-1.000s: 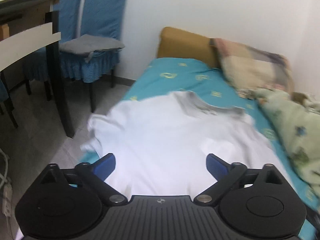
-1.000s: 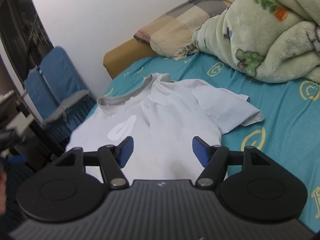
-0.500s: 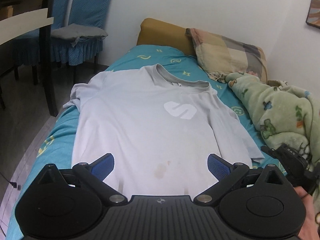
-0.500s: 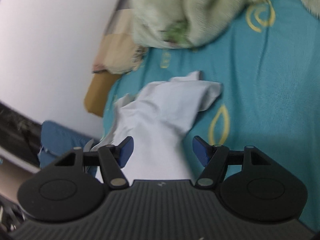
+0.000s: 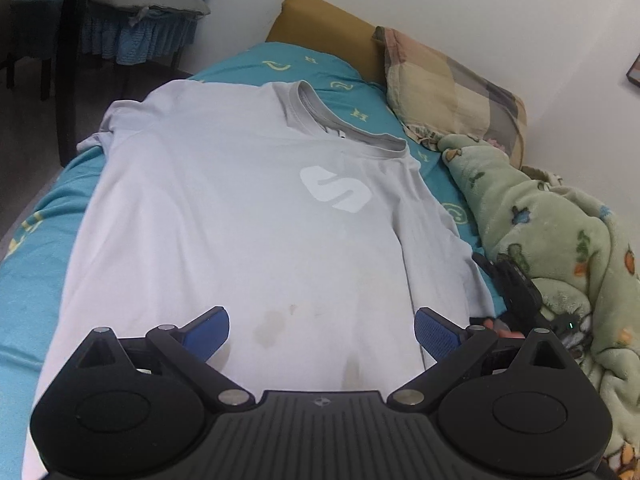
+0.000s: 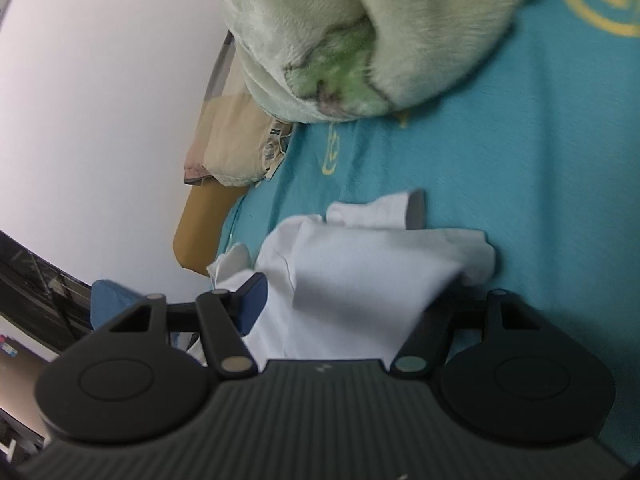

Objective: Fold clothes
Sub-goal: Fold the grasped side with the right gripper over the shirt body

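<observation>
A pale grey T-shirt (image 5: 248,208) with a white S logo lies flat, front up, on the teal bed sheet (image 5: 32,264). My left gripper (image 5: 320,320) hovers open over the shirt's stained lower part, with nothing between its blue pads. At the shirt's right sleeve (image 5: 444,264) sits my right gripper (image 5: 516,288), black, with a hand behind it. In the right wrist view that gripper (image 6: 344,292) is rolled on its side and stands open. The sleeve (image 6: 360,280) lies between its fingers and drapes over one, hiding that pad.
A bunched green fleece blanket (image 5: 560,240) lines the bed's right side, close to the sleeve. A patchwork pillow (image 5: 444,88) and a mustard cushion (image 5: 320,20) lie at the head. A blue-covered chair (image 5: 140,8) and a dark table leg (image 5: 66,60) stand off the left edge.
The shirt, ruffled a second ago, now lies flat. My left gripper sank closer to it. My right gripper rolled over and dropped to the right sleeve, which now sits between its fingers.
</observation>
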`<act>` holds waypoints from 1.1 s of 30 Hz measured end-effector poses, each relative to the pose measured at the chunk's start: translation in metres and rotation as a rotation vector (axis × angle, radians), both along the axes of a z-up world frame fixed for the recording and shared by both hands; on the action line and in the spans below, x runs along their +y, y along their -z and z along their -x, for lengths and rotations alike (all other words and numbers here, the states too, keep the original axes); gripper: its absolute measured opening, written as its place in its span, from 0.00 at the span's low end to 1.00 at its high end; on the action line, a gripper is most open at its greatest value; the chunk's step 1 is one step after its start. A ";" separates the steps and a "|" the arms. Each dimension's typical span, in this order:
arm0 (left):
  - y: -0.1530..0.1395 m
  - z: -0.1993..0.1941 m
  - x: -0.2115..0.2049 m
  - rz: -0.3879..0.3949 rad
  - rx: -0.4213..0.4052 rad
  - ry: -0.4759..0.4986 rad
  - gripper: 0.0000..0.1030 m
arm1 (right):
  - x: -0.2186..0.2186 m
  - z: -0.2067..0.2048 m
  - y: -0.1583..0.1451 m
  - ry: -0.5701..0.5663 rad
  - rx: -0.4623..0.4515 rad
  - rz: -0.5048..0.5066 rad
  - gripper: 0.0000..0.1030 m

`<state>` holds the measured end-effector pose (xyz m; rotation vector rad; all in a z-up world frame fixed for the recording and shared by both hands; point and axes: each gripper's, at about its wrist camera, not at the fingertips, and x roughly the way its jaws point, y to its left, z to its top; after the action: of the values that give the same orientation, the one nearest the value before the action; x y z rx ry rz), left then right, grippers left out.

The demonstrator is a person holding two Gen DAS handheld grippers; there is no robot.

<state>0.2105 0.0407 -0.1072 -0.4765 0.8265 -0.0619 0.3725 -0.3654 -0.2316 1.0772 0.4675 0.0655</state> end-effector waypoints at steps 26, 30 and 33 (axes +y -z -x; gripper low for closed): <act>-0.047 0.012 0.094 -0.100 -0.083 -0.220 0.96 | 0.194 -0.045 -0.217 -0.007 -0.093 1.138 0.21; -0.035 0.008 0.114 -0.102 -0.047 -0.282 0.96 | 0.280 -0.051 -0.189 -0.168 -0.148 1.208 0.21; -0.023 0.001 0.123 -0.102 -0.028 -0.306 0.96 | 0.330 -0.060 -0.153 -0.304 -0.162 1.270 0.22</act>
<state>0.2098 0.1632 -0.0841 -0.4999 0.7180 0.2543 0.4327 -0.0351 -0.0787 -0.2476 0.4072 0.1012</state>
